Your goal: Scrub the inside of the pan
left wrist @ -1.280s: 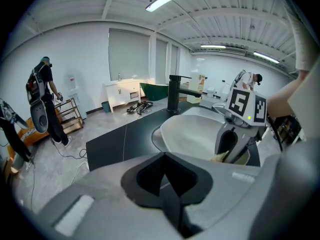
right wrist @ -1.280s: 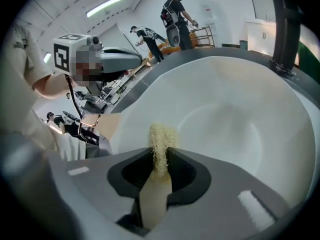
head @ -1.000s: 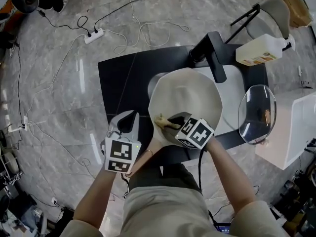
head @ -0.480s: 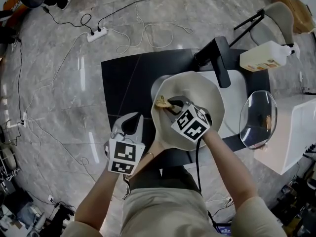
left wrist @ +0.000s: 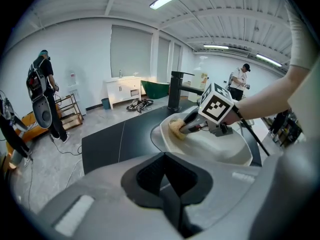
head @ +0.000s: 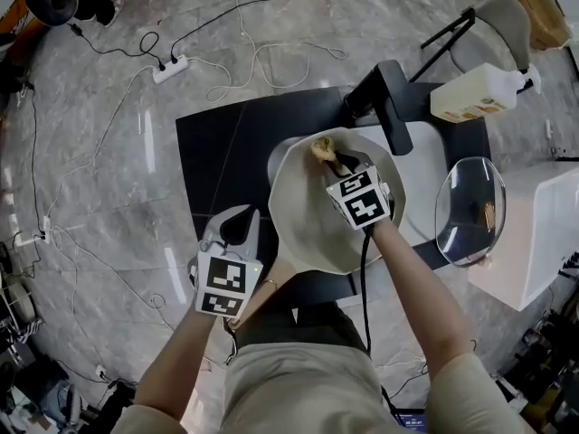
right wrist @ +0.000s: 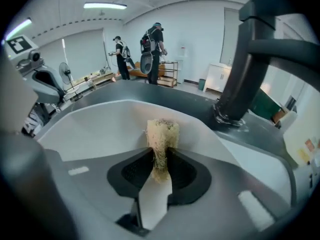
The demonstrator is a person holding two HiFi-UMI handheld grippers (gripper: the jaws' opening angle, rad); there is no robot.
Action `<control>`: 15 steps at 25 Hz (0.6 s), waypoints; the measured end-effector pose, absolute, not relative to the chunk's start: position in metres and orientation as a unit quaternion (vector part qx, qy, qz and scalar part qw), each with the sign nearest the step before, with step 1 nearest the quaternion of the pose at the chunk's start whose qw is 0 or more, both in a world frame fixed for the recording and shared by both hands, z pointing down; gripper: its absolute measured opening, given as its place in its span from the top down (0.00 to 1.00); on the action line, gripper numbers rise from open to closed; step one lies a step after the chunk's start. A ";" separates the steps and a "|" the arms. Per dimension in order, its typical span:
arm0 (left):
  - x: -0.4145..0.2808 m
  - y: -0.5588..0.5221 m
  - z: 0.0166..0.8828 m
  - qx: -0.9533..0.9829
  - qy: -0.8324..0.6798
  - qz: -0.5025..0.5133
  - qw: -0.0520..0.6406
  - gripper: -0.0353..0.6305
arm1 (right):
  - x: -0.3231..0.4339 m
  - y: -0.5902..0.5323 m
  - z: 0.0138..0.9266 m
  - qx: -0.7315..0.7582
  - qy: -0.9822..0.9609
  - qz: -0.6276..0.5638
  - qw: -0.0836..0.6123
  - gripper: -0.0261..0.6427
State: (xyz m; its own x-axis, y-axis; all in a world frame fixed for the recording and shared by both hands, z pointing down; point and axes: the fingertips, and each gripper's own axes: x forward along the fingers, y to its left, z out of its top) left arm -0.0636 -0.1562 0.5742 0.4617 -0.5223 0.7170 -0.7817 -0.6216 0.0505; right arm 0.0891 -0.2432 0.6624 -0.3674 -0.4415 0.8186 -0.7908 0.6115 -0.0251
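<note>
**Sponge at the pan's far wall, left gripper idle**

The cream pan (head: 317, 220) sits on the white sink (head: 432, 183) set in a black counter (head: 226, 147), just in front of the black faucet (head: 391, 105). The right gripper (head: 333, 163) reaches across the pan's inside, its jaws clenched on a frayed yellow sponge (head: 321, 147). The right gripper view shows the sponge (right wrist: 161, 133) pinched upright between the two jaws, its top sticking out past them. In the head view the sponge meets the inner wall at the far rim, the side nearest the faucet.

The left gripper (head: 237, 227) hangs off the pan's near-left side, just beside the rim and over the counter's front edge. Its jaws are pressed together with nothing between them – the left gripper view looks over them toward the pan (left wrist: 220, 151) and the right gripper (left wrist: 189, 128) at work.

To the right lie a glass lid (head: 470, 208) and, farther back, a white bottle (head: 475, 98) on its side
</note>
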 end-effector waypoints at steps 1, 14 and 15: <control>-0.062 -0.157 0.574 0.835 -0.388 0.342 0.188 0.94 | 0.099 -0.244 0.664 0.402 -0.787 0.217 0.415 0.83; -0.051 -0.167 0.568 0.843 -0.375 0.346 0.172 0.94 | 0.185 -0.209 0.656 0.418 -0.689 0.219 0.550 0.83; -0.051 -0.166 0.567 0.843 -0.375 0.345 0.171 0.94 | 0.187 -0.202 0.655 0.403 -0.685 0.220 0.565 0.83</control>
State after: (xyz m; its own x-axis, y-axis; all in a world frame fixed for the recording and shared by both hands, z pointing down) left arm -0.0508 -0.1661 0.5673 0.4804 -0.5145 0.7103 -0.7506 -0.6601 0.0295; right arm 0.1868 -0.2016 0.6549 -0.0361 -0.3038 0.9521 -0.8011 0.5783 0.1541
